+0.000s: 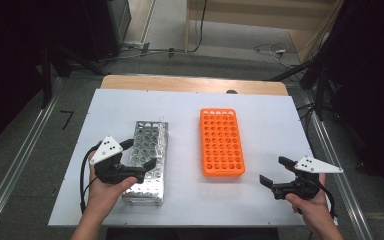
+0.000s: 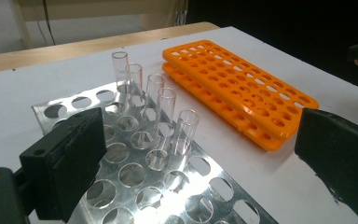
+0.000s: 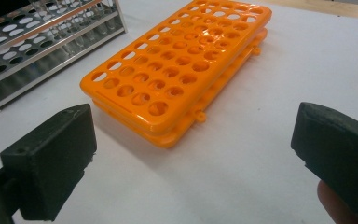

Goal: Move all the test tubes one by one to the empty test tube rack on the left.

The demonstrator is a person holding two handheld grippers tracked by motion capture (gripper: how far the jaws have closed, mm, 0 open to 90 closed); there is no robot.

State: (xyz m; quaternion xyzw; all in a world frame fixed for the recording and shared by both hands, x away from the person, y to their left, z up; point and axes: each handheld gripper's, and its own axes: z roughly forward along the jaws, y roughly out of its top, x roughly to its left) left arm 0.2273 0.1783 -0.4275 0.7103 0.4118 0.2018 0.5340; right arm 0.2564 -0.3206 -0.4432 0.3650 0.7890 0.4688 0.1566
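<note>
Tongs gape wide, both empty: left gripper (image 1: 139, 154) over the steel rack (image 1: 147, 162), beside its five glass tubes (image 2: 161, 112); right gripper (image 1: 276, 172) hovers near the orange rack (image 1: 222, 142). A careless closing swing could knock or crack a tube.

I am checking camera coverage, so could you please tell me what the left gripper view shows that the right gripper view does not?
The left gripper view alone resolves five clear glass tubes standing upright in a diagonal line in the metal rack, between the left gripper's open fingers. The right gripper view alone shows the right gripper's open fingers with nothing between them. Both show the empty orange rack beside the metal rack on the white table.
</note>
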